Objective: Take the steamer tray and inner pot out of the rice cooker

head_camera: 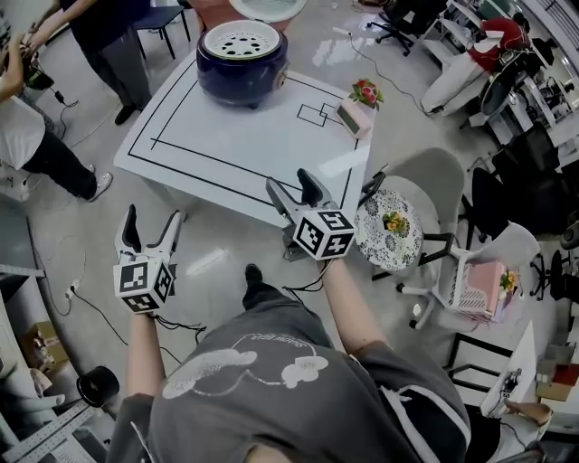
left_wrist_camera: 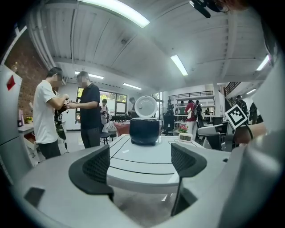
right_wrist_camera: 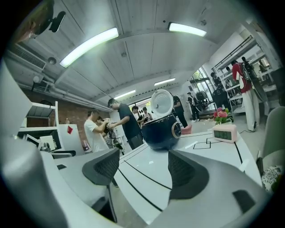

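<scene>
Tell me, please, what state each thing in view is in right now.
Rice cooker: standing on the table, untouched.
Lid: raised open.
Steamer tray: seated in the cooker's top.
Left gripper: open, nothing between its fingers.
Right gripper: open, nothing between its fingers.
Clock: upright on the table.

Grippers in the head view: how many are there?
2: the left gripper low at left, above the floor; the right gripper by the table's near edge. None hidden.

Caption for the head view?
Left hand-held gripper and right hand-held gripper, both open, face a table holding a rice cooker.
</scene>
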Motion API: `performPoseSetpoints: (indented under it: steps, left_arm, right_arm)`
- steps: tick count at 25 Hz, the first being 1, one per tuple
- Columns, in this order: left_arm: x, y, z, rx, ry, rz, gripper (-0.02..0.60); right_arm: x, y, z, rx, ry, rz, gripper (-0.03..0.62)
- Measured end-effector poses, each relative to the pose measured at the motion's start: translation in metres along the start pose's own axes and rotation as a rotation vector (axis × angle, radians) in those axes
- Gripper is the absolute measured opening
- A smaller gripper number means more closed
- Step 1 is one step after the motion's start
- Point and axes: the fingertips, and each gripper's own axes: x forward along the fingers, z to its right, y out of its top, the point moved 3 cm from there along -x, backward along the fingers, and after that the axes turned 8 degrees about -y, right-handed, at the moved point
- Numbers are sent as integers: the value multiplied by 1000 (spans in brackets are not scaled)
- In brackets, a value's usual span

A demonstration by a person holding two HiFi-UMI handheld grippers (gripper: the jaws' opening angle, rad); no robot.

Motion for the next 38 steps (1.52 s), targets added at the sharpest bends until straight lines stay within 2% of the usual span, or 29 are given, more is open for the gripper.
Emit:
performPoseSetpoints:
  steps: [9, 13, 17, 23, 28, 32, 38]
  left_arm:
    - [97, 31, -30, 14, 35, -15, 422]
    - [114, 48, -40, 22, 47, -2, 422]
    - [129, 56, -45, 28, 24, 2, 422]
    - [166, 76, -81, 21, -67, 3, 422]
    - [220, 110, -131, 20, -168, 8, 422]
    - [272, 133, -172, 64, -243, 6, 422]
    - [331, 148, -195, 105, -363, 32, 422]
  right_arm:
    - [94, 40, 50, 16, 35, -18, 330]
    - [117, 58, 54, 13, 43, -14, 330]
    - [134, 75, 51, -2, 26, 4, 330]
    - [170, 99, 35, -2, -44, 31, 330]
    - [201, 130, 24, 7, -198, 55, 330]
    - [239, 151, 14, -45, -275, 67, 330]
    - [283, 181, 20, -125, -396, 60, 328]
